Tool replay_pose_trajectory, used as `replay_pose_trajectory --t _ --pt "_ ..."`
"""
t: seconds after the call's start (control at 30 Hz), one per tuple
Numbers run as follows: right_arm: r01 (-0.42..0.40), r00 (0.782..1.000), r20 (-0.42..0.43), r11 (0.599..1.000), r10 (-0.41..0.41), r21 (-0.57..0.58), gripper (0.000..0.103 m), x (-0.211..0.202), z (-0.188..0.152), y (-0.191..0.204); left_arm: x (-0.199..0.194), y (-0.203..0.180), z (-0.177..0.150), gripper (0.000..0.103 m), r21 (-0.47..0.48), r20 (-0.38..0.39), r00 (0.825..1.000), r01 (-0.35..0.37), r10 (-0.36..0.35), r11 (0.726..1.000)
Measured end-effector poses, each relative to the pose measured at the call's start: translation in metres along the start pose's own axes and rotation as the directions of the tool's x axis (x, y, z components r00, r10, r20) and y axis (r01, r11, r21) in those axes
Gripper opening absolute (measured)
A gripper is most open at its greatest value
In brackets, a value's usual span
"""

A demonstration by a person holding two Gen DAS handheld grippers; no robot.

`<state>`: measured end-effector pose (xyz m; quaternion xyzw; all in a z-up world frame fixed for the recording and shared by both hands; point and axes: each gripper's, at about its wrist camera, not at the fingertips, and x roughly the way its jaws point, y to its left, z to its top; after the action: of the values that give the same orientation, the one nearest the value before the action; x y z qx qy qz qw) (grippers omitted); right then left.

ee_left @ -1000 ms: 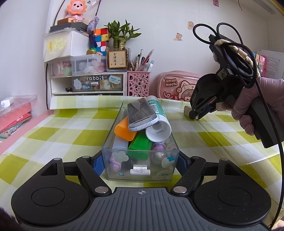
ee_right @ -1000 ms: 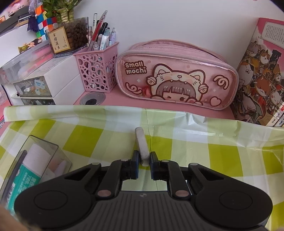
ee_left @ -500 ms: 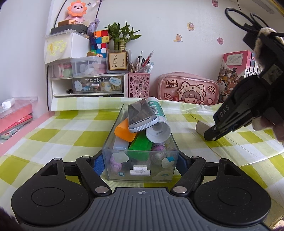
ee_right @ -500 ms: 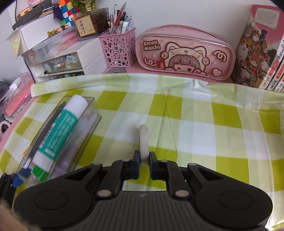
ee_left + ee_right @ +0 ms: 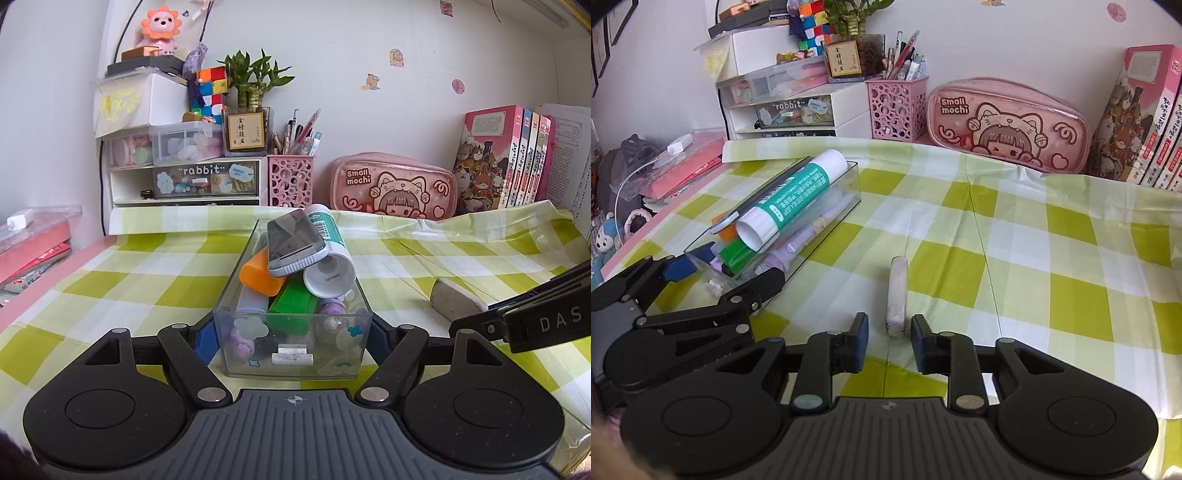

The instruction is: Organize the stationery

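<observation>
A clear plastic box (image 5: 295,363) stands on the green checked cloth. It is packed with a glue stick (image 5: 327,251), a green block, an orange piece and a grey device. My left gripper (image 5: 291,339) is shut on the box's near end, a blue pad against each side. A worn white eraser (image 5: 898,291) lies on the cloth to the right of the box. My right gripper (image 5: 889,332) sits just behind the eraser. Its jaws are opening, with the eraser's near end between them and neither pad pressing on it. In the left wrist view the eraser (image 5: 456,299) lies by a right finger (image 5: 535,317).
Along the back wall stand a white drawer unit (image 5: 184,181), a pink pen holder (image 5: 290,181), a pink pencil case (image 5: 395,188) and a row of books (image 5: 506,158). A clear lidded case with pink items (image 5: 679,162) lies off the cloth at the left.
The right gripper carried the eraser from near the pencil case to the cloth right of the box. Its jaws have parted and the eraser now rests on the cloth. The left gripper stayed still.
</observation>
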<state>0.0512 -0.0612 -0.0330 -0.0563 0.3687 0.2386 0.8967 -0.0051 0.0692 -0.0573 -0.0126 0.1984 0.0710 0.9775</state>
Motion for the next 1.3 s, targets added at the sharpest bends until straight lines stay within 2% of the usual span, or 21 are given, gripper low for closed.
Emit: replay_pose_trajectory --t 0.07,0.13,0.3,0.5,0.63,0.83,1.0,1.17,1.2,1.3 --pt "0.000 0.998 0.056 1.000 -0.001 0.015 0.057 -0.003 -0.010 0.001 0.000 0.000 0.000 0.075 0.000 0.001 1.000 0.000 0.000 1.000" --pt "0.020 0.995 0.098 1.000 -0.018 -0.018 0.057 -0.005 -0.018 0.006 -0.001 0.000 0.000 0.075 0.000 0.003 1.000 0.001 -0.001 1.000" --pt "0.064 0.984 0.169 0.998 -0.058 -0.030 0.056 -0.004 -0.027 0.011 -0.001 0.000 0.000 0.075 0.000 0.009 1.000 -0.002 0.002 1.000" --pt "0.050 0.967 0.253 0.998 -0.040 -0.034 0.050 -0.011 -0.033 0.014 -0.001 0.000 0.000 0.075 0.001 0.009 1.000 -0.001 0.001 1.000" --pt "0.038 0.959 0.281 0.999 -0.027 -0.036 0.046 -0.016 -0.031 0.016 -0.001 0.000 0.000 0.075 0.001 0.010 1.000 -0.001 0.001 1.000" --pt "-0.049 0.956 0.288 0.999 0.045 0.008 0.045 -0.023 -0.021 0.007 -0.001 0.000 0.000 0.075 0.001 0.010 1.000 -0.002 0.002 1.000" --pt "-0.178 0.934 0.319 0.984 0.163 0.018 0.044 -0.039 -0.001 0.002 -0.002 -0.001 0.000 0.075 0.004 0.012 1.000 -0.003 0.003 1.000" --pt "-0.225 0.919 0.332 0.974 0.213 -0.002 0.043 -0.043 0.014 0.013 -0.002 -0.002 0.002 0.075 0.010 0.016 1.000 -0.005 0.005 1.000" --pt "-0.238 0.913 0.338 0.971 0.227 -0.008 0.036 -0.043 0.018 0.016 -0.002 -0.002 0.001 0.075 0.010 0.017 1.000 -0.005 0.005 1.000" --pt "-0.270 0.898 0.350 0.962 0.266 -0.038 0.036 -0.045 0.029 0.026 -0.002 -0.002 0.001 0.075 0.011 0.017 1.000 -0.005 0.004 1.000"
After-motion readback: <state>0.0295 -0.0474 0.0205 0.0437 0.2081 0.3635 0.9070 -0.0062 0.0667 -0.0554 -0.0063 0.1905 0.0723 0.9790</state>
